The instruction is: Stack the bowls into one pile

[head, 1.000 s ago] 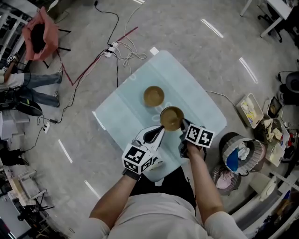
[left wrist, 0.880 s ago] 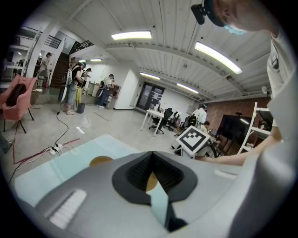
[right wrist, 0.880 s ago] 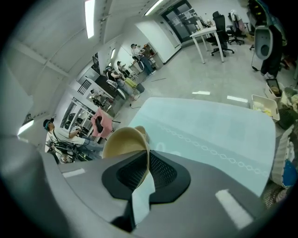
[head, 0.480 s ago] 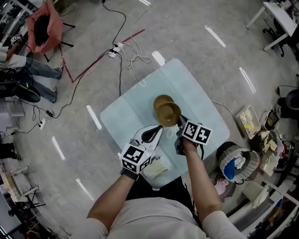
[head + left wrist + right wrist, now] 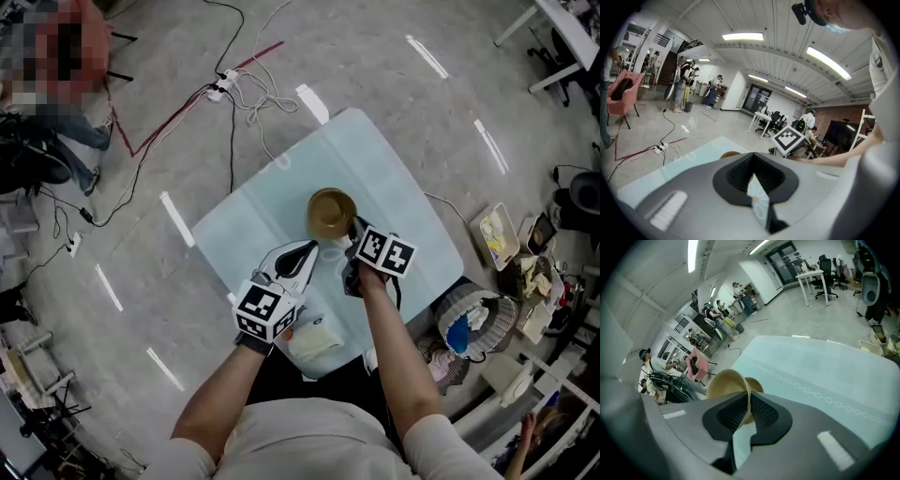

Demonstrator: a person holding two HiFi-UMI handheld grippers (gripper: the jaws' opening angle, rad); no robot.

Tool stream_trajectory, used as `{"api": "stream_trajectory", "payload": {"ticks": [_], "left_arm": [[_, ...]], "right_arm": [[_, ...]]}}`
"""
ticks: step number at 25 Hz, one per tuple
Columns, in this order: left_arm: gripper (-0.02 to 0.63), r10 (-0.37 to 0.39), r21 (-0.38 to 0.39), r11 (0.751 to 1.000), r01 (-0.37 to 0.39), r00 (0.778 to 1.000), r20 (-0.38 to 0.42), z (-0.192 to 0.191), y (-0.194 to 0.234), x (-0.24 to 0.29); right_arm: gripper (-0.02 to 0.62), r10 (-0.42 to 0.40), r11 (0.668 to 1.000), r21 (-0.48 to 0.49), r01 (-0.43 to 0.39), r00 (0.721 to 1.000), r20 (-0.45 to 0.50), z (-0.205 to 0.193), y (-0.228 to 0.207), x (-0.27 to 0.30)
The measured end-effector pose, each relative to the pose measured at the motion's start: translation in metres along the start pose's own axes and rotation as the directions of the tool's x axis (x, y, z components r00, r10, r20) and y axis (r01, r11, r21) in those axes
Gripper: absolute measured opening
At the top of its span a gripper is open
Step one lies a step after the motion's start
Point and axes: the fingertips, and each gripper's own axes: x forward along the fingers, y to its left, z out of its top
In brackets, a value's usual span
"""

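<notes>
- The right claw (image 5: 749,398) is clamped on the rim of the held bowl (image 5: 723,386), with one jaw inside the wall and one outside.
- Just behind it in the right gripper view peeks a second bowl (image 5: 756,384) of the same tan colour, down on the pale blue counter (image 5: 825,373).
- In the head view the two read as a single round shape near the middle of the counter. So the held bowl sits right over the second one, but I can't tell whether it is already nested or hanging just above.
- The left claw (image 5: 751,157) has its jaws brought together on nothing. It hangs over the near side of the counter, apart from the bowls.
- The bowl looks thin-walled, stiff and light, with a smooth surface. I'd guess that makes it slippery between the pads.
- A pinch at one spot on the rim leaves the far side free to sag or swing.
- The rim is the only sensible place for a two-jaw claw to hold, since the curved body offers nothing to bite on.
- I'd judge it wants lowering level, so it seats inside the other bowl rather than catching on that bowl's rim and skidding it across the counter.
</notes>
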Motion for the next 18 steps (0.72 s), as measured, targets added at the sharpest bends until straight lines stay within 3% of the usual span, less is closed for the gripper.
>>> {"api": "stream_trajectory", "payload": {"ticks": [10,18], "left_arm": [[0.006,-0.004,-0.035,0.999,0.003,1.0,-0.019,-0.014,0.012,0.007],[0.006,-0.014,-0.04,0.999,0.013,1.0,-0.023,-0.016,0.016,0.006]], "right_arm": [[0.031,-0.042,0.999,-0.026,0.041,0.999,-0.025,-0.007,-0.011,0.026],[0.041,-0.113,0.971,-0.213,0.108,0.994,-0.009,-0.008,-0.01,0.032]]}}
